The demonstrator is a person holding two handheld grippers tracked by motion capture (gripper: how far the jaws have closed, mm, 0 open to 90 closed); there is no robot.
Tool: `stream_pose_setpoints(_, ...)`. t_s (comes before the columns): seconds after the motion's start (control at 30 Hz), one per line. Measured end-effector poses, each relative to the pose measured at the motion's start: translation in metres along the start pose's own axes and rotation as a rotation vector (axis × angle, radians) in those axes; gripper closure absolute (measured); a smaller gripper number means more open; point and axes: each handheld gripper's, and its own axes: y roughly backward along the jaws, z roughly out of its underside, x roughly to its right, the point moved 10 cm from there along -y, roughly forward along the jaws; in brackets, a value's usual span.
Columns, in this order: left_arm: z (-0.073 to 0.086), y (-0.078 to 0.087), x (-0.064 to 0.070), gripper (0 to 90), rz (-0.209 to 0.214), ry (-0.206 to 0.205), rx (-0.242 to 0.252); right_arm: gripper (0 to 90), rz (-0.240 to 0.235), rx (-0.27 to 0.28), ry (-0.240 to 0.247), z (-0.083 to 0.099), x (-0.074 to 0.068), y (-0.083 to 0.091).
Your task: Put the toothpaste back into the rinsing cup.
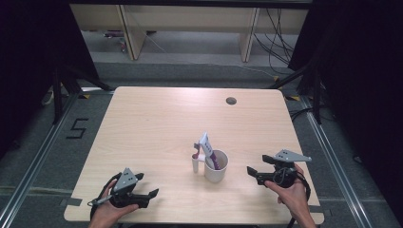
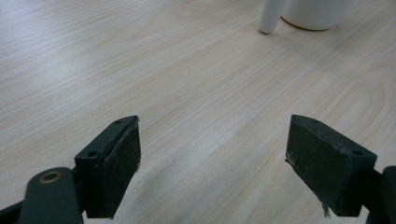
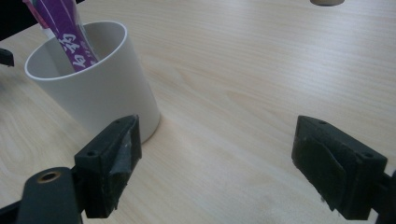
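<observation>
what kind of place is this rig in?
Likely a lab recording station: a light wood table between black curtains, a taped "5" on the floor, loose cables behind, and a white cup as prop.

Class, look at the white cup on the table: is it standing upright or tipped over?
Upright. The white cup stands on its base on the table, its open rim facing up, and a purple tube leans inside it.

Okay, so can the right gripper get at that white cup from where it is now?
Probably yes. The right gripper is open beside the white cup, with bare table between them and nothing in the way.
</observation>
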Motion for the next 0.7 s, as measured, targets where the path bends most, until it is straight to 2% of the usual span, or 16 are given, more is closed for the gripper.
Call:
stream_pose_setpoints(0.03,0.000,0.000,0.000,17.5,-0.002,0.000,-0.004,16.9,0.009,-0.005,0.030,0.001,0.002,0.001)
stream_pose_setpoints(0.07,0.000,0.000,0.000,17.5,-0.001,0.000,-0.004,16.7,0.007,-0.015,0.010,0.003,0.000,0.001)
stream_pose_setpoints(0.13,0.000,0.000,0.000,17.5,-0.001,-0.003,-0.004,16.5,0.027,-0.003,0.056,0.004,0.003,0.001)
stream_pose_setpoints(0.17,0.000,0.000,0.000,17.5,-0.001,-0.003,-0.004,16.4,0.019,-0.004,0.042,0.006,0.000,0.000)
stream_pose_setpoints(0.2,0.000,0.000,0.000,17.5,-0.005,-0.004,-0.006,16.4,0.033,-0.002,0.073,0.006,0.002,0.000)
stream_pose_setpoints(0.23,0.001,0.000,0.000,17.5,-0.005,-0.003,-0.005,16.4,0.015,-0.026,0.034,0.010,-0.003,0.002)
stream_pose_setpoints(0.27,0.001,-0.001,0.000,17.5,-0.001,0.000,-0.005,16.4,0.023,-0.011,0.056,0.009,-0.001,0.001)
stream_pose_setpoints(0.4,0.001,-0.001,0.000,17.5,-0.002,0.000,-0.005,16.4,0.028,-0.025,0.075,0.015,-0.002,0.003)
stream_pose_setpoints(0.43,0.001,0.000,0.000,17.5,-0.002,0.000,-0.005,16.4,0.018,-0.041,0.045,0.018,-0.006,0.004)
stream_pose_setpoints(0.47,0.001,0.000,0.000,17.5,-0.005,-0.001,-0.005,16.4,0.029,-0.030,0.074,0.018,-0.003,0.004)
stream_pose_setpoints(0.5,0.001,0.000,-0.001,17.5,-0.007,-0.003,-0.007,16.4,0.021,-0.034,0.046,0.020,-0.007,0.004)
stream_pose_setpoints(0.53,0.001,0.000,-0.001,17.5,-0.008,-0.004,-0.008,16.4,0.033,-0.041,0.080,0.021,-0.004,0.005)
stream_pose_setpoints(0.57,0.001,0.000,0.000,17.5,-0.006,-0.003,-0.006,16.4,0.025,-0.055,0.058,0.024,-0.007,0.006)
stream_pose_setpoints(0.63,0.001,0.000,0.000,17.5,-0.006,-0.003,-0.007,16.4,0.029,-0.060,0.064,0.027,-0.008,0.007)
stream_pose_setpoints(0.67,0.001,0.000,0.000,17.5,-0.007,-0.004,-0.007,16.4,0.038,-0.063,0.088,0.027,-0.006,0.008)
stream_pose_setpoints(0.7,0.001,0.000,0.000,17.5,-0.007,-0.004,-0.007,16.4,0.032,-0.059,0.070,0.028,-0.008,0.008)
